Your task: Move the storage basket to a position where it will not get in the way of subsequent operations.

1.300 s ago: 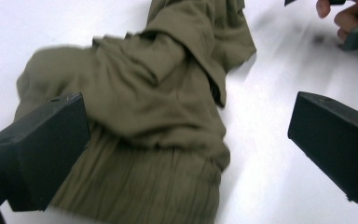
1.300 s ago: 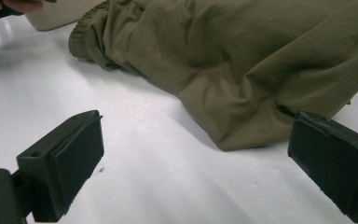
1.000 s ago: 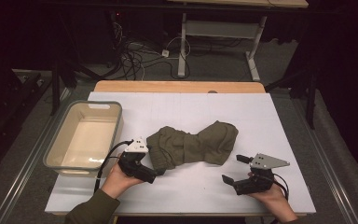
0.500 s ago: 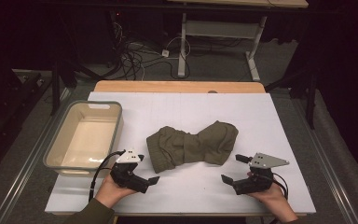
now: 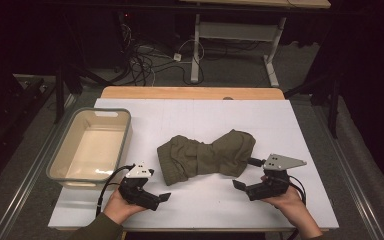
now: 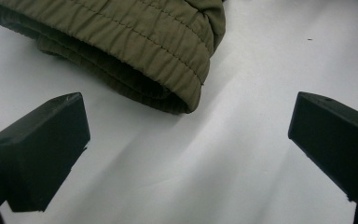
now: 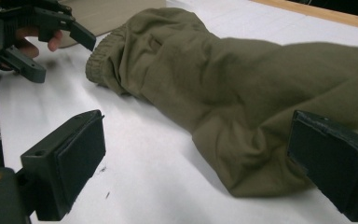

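A crumpled olive-green garment [image 5: 205, 157] lies in the middle of the white table top [image 5: 205, 210]. My left gripper [image 5: 157, 187] is open just in front of the garment's left end, a short gap away. In the left gripper view the elastic hem of the garment [image 6: 144, 42] lies ahead of the wide-apart jaws of the left gripper [image 6: 186, 126], which hold nothing. My right gripper [image 5: 244, 173] is open at the garment's right end. In the right gripper view the garment [image 7: 242, 93] bulges between the spread jaws of the right gripper [image 7: 196, 144]; the left gripper [image 7: 28, 32] shows farther off.
A beige plastic bin [image 5: 60, 160] stands empty at the table's left, close to my left hand. A wooden strip [image 5: 192, 93] runs along the far edge. Cables and a desk frame [image 5: 230, 45] lie on the dark floor beyond. Bare white surface extends behind and to the right of the garment.
My left gripper has backed away from the garment's left end toward the front-left, leaving the cloth lying free. The right gripper has barely moved.
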`<state>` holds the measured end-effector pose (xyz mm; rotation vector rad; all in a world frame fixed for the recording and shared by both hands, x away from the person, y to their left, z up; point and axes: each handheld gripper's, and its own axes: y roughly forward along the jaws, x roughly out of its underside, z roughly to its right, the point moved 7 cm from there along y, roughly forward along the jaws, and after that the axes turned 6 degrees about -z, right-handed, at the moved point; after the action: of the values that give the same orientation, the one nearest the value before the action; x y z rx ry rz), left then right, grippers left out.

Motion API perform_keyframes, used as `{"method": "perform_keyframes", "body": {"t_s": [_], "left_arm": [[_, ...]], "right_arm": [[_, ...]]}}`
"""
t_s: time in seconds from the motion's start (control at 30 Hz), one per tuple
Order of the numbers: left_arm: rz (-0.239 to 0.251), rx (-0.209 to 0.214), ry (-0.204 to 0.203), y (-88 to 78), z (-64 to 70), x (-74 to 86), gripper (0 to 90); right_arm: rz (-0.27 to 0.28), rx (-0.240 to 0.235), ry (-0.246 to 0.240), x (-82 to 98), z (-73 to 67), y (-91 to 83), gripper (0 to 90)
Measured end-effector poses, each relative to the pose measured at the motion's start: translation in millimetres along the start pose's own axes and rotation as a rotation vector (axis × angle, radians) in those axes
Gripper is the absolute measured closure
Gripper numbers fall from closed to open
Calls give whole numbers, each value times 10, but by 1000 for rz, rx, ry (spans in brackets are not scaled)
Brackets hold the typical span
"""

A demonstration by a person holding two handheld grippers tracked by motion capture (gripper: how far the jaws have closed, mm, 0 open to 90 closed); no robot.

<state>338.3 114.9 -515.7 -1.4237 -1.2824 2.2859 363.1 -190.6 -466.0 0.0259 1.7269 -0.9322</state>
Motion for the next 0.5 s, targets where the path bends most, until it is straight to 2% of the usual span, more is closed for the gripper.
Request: {"method": "perform_keyframes", "body": {"t_s": [0.3,0.5], "left_arm": [[1,-8,5,-11,-2,-6,0],[-4,-7,11,3,-4,-10,0]], "right_arm": [[-31,-11,-21,-157,-31,161,78],[-64,-39,4,-213,-54,256,171]]}}
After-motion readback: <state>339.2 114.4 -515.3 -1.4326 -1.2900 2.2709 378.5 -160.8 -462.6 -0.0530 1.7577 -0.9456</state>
